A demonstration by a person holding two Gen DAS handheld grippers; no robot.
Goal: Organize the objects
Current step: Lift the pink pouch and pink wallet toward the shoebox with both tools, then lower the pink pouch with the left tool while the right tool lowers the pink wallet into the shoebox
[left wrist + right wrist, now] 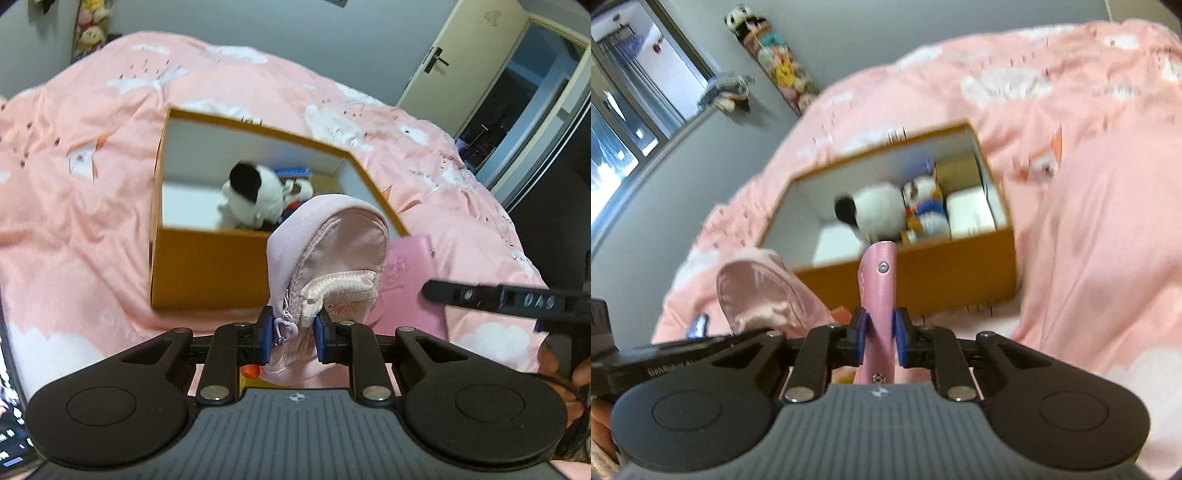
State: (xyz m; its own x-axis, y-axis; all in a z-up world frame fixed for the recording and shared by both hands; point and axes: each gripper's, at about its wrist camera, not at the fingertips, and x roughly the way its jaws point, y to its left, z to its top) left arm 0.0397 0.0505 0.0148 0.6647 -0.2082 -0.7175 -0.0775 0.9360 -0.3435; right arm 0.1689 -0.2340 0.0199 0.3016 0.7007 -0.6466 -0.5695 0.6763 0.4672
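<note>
- The orange cardboard box point(207, 269) sits open on the pink cloud-print duvet point(74, 206) and serves as the landmark; it already holds a black-and-white plush toy point(251, 192), a Donald Duck plush point(929, 210) beside that, a blue item against the far wall, and a white packet point(971, 212) at one end; so part of the tidying looks done.
- The left gripper point(292, 328) is clamped tight on the lower end of a pale pink zip pouch point(328, 254); the pouch stands up between the blue pads, clear of the duvet, just in front of the box's near wall and not yet over the opening.
- The right gripper point(879, 332) is closed firmly on a pink leather-look wallet point(879, 291) with metal studs, gripped edge-on; it too hangs in front of the box's near wall, its tip about level with the rim.
- In the left view the wallet shows just to the right of the pouch, with the right gripper's black finger point(480, 295) near it.
- Left to do, as I judge it: carry both pink items over the rim and set them in the free floor space on the plush toy's side of the box; a small orange thing lies on the duvet under the left gripper, too hidden to name.
</note>
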